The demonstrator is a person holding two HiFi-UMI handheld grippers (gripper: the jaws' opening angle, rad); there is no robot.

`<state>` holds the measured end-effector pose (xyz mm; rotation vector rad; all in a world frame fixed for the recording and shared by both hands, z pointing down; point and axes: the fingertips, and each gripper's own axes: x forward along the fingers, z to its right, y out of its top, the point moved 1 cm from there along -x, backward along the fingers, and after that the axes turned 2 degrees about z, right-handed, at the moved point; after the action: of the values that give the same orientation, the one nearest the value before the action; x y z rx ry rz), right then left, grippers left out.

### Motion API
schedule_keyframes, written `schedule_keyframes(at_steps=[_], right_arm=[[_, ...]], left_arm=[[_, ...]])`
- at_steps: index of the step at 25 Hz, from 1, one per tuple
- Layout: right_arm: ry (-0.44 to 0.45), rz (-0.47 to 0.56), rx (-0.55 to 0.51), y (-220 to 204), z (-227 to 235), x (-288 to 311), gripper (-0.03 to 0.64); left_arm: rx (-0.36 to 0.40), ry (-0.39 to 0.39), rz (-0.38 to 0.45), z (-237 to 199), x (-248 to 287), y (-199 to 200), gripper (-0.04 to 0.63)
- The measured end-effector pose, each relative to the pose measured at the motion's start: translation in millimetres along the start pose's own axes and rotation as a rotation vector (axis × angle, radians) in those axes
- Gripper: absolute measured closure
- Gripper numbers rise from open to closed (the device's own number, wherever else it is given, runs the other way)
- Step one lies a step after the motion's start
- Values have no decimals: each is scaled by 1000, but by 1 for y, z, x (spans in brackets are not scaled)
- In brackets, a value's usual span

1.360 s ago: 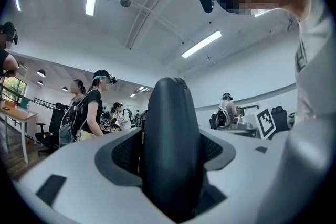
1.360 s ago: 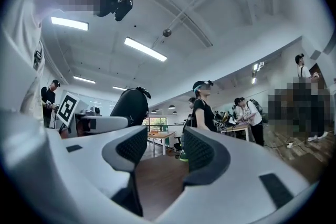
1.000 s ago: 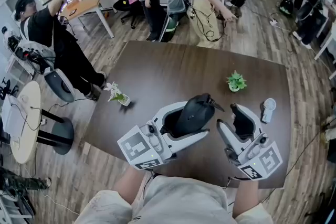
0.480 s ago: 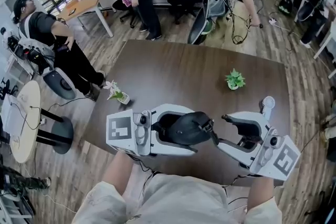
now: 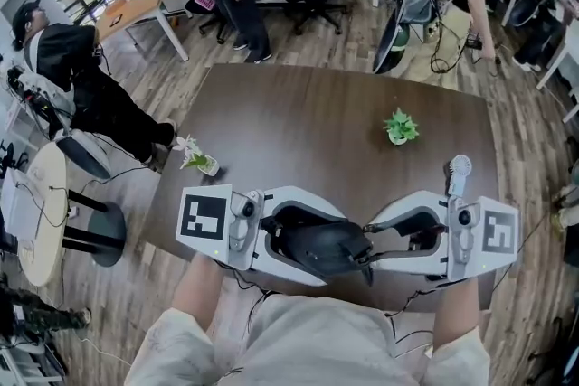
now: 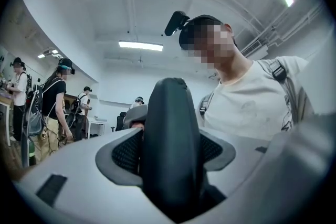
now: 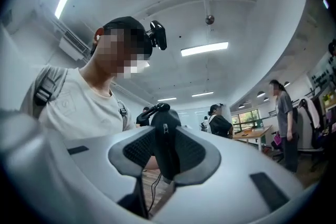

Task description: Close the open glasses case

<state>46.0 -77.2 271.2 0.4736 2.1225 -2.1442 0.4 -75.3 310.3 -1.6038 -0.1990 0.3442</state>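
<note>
Head view, black oval glasses case at 6 o'clock over dark brown table, left gripper view, white left gripper wide, squeezing case, right gripper view, white right gripper just closing, pinching case's thin end.

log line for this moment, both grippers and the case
left gripper: shut on glasses case | right gripper: jaws just been closing, pads on the case's other end | case: held between both, open or shut unclear
</note>
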Motion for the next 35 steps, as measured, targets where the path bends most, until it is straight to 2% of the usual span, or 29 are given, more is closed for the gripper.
schedule_keyframes(at_steps=[2, 5, 10, 17, 22, 26, 29, 31, 35], right_arm=[[16, 16, 14, -1, 0, 0, 532], [-19, 38, 14, -2, 6, -3, 577], [-61, 33, 8, -9, 12, -7, 594], [-191, -13, -75, -14, 20, 1, 598], [-269, -43, -128, -20, 25, 2, 600], [-378, -126, -246, -27, 36, 7, 603], [-447, -177, -297, -36, 41, 10, 604], [-462, -189, -300, -38, 41, 10, 606], [-464, -254, -325, -47, 40, 7, 606]], left_arm=[[-5, -2, 2, -1, 0, 0, 299], [-5, 16, -9, -5, -1, -3, 298], [40, 41, -148, -10, 8, -26, 291], [95, 196, -230, -26, 4, -33, 284], [145, 283, -243, -34, 3, -33, 261], [220, 371, -282, -48, 3, -29, 262], [254, 401, -300, -54, 5, -29, 269], [262, 411, -297, -55, 5, -29, 313], [288, 427, -362, -57, 3, -37, 326]])
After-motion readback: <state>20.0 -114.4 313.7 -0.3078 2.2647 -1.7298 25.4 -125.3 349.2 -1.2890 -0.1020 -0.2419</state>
